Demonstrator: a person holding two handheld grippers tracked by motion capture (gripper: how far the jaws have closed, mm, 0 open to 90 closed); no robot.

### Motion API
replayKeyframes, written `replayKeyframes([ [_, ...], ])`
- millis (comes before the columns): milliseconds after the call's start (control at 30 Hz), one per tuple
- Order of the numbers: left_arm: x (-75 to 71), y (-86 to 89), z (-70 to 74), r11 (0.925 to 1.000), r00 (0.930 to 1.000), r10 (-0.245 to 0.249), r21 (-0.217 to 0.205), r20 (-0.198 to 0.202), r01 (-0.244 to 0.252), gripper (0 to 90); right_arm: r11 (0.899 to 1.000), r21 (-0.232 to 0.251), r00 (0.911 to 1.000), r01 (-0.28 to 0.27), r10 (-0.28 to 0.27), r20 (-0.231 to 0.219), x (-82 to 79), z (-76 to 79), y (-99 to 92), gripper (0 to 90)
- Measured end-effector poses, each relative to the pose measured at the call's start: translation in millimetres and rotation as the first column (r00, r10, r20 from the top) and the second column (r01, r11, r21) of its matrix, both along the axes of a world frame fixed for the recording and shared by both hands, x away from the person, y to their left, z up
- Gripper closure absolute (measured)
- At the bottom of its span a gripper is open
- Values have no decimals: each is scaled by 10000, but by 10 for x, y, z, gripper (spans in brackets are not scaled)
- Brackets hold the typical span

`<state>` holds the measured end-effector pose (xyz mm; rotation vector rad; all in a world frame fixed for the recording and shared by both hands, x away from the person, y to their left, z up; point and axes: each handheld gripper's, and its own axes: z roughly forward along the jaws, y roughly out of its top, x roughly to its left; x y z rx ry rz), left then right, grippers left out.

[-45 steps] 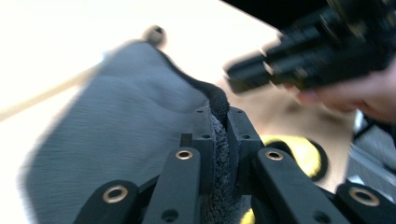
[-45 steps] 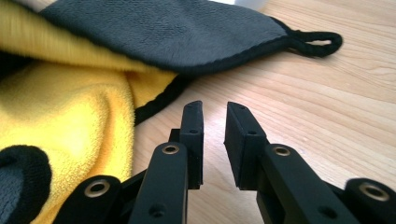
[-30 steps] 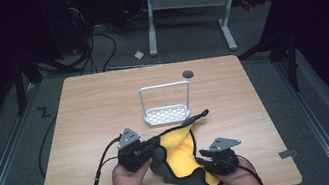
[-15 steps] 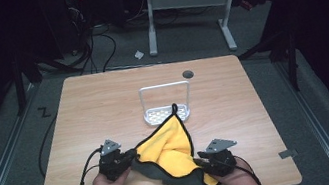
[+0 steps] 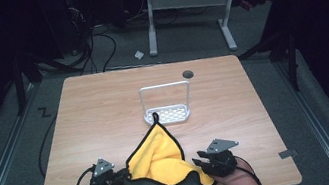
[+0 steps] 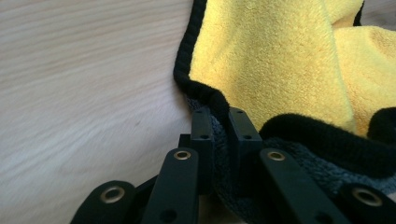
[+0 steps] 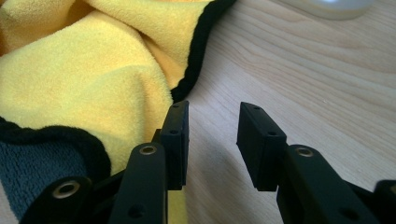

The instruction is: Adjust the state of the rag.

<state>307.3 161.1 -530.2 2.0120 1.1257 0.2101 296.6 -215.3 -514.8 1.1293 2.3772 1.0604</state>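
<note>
Left gripper point(image 6: 218, 122) pinches the yellow-and-grey microfibre cloth's point(image 5: 160, 156) black hem; my right gripper point(image 7: 212, 128), jaws apart and empty, should close on the near edge.

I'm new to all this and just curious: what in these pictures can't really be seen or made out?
- Grey underside of the cloth: mostly hidden under its yellow folds, high view.
- White rack: blurred and cut by the top edge, right gripper view.
- Left gripper: how much cloth sits between the jaws, hidden by them.
</note>
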Motion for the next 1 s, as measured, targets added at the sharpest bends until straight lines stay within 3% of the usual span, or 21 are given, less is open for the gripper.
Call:
replayKeyframes([
  [167, -62, 74, -12, 9998, 9998, 177, 83, 90, -178, 818, 9994, 194, 9996, -282, 281, 75, -44, 31, 37, 632],
  [533, -27, 33, -15, 9998, 9996, 163, 140, 211, -166, 818, 9919, 84, 9906, -1267, 1269, -510, -92, -63, 285, 628],
  [600, -26, 26, -15, 9998, 9997, 117, 153, 221, -121, 818, 9897, -57, 9873, -1430, 1422, -713, -92, -103, 326, 665],
  [667, -24, 22, -15, 9999, 9997, 91, 141, 216, -94, 818, 9872, -18, 9847, -1592, 1587, -726, -94, -105, 341, 796],
  [700, -23, 19, -15, 9999, 9998, 84, 136, 206, -87, 818, 9846, -62, 9826, -1745, 1737, -660, -90, -102, 346, 844],
  [800, -10, -8, 5, 9999, 9999, -24, -111, 133, 26, 820, 9874, -548, 9888, -1485, 1475, -221, -94, -59, 340, 873],
  [900, 31, -136, 112, 9970, 9985, -314, -689, 445, 344, 821, 9971, -468, 9968, -593, 617, 511, 29, 98, 184, 874],
  [967, 78, -279, 204, 9940, 9950, -538, -900, 836, 613, 822, 9994, -315, 9918, 149, -108, 1270, 149, 290, 30, 873],
  [1000, 106, -351, 245, 9923, 9927, -668, -973, 1001, 766, 821, 9990, -243, 9889, 380, -341, 1447, 184, 357, -16, 872],
])
